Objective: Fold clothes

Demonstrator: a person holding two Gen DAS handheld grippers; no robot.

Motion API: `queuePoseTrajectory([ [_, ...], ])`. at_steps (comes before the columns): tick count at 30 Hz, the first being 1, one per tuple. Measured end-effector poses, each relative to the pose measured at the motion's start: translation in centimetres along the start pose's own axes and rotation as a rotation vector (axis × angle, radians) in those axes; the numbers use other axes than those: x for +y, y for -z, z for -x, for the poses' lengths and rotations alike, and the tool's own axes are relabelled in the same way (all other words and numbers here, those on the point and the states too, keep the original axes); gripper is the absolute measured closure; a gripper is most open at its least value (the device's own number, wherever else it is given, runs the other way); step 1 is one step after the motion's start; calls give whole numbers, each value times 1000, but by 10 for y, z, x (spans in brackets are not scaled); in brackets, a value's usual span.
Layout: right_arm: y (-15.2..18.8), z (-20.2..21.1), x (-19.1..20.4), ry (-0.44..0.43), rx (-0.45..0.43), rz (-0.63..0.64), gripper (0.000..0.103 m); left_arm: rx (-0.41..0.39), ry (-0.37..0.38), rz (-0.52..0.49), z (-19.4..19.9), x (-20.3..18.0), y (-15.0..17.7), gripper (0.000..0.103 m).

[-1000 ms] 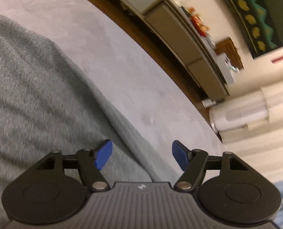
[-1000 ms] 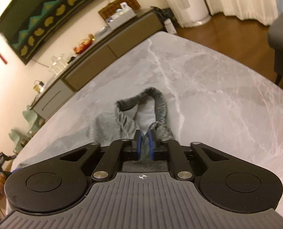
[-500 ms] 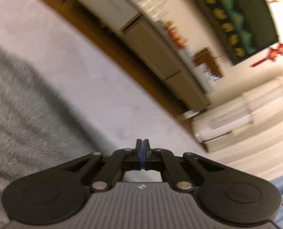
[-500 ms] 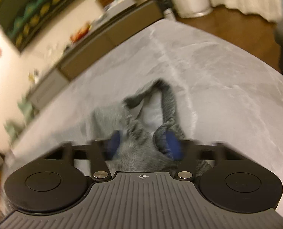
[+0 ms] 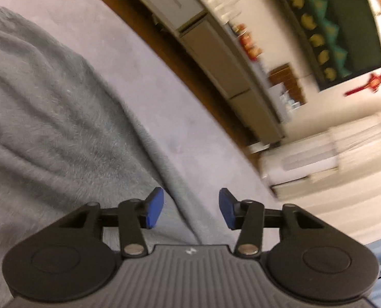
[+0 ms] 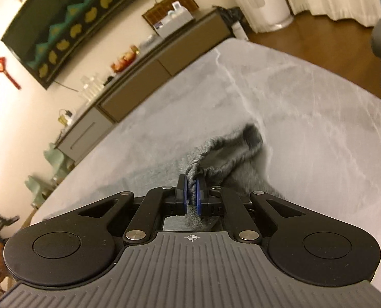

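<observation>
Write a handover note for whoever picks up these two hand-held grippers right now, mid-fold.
Left hand-held gripper: open, its jaws just reopened, nothing between the pads; it hovers over the edge of the grey garment.
Right hand-held gripper: shut on a bunched hem of the same garment.
Garment lies on the grey marble table, mostly spread out, still wrinkled.
Done: right-side grip secured.
Left: probably take hold with the left gripper, then make the fold; no finished fold is visible.

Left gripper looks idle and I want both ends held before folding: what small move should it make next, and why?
Probably ease the left gripper down onto the grey garment's edge; its jaws have just been opening, holding nothing, while the right gripper pinches bunched cloth.
</observation>
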State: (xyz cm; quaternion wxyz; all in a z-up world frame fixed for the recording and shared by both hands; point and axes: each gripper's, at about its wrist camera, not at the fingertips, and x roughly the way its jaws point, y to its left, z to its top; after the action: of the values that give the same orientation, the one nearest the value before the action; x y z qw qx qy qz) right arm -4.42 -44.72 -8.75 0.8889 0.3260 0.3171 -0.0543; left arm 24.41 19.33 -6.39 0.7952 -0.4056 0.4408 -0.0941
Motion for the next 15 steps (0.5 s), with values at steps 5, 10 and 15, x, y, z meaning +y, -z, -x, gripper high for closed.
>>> queuePoseTrajectory([
  [5, -3, -3, -8, 19, 6, -4, 97, 39, -72, 68, -46, 14, -14, 52],
  [10, -16, -16, -11, 25, 2, -16, 97, 24, -59, 58, -68, 13, -24, 103],
  [15, -22, -4, -18, 2, -30, -41, 97, -129, 151, -97, 40, -26, 41, 103],
])
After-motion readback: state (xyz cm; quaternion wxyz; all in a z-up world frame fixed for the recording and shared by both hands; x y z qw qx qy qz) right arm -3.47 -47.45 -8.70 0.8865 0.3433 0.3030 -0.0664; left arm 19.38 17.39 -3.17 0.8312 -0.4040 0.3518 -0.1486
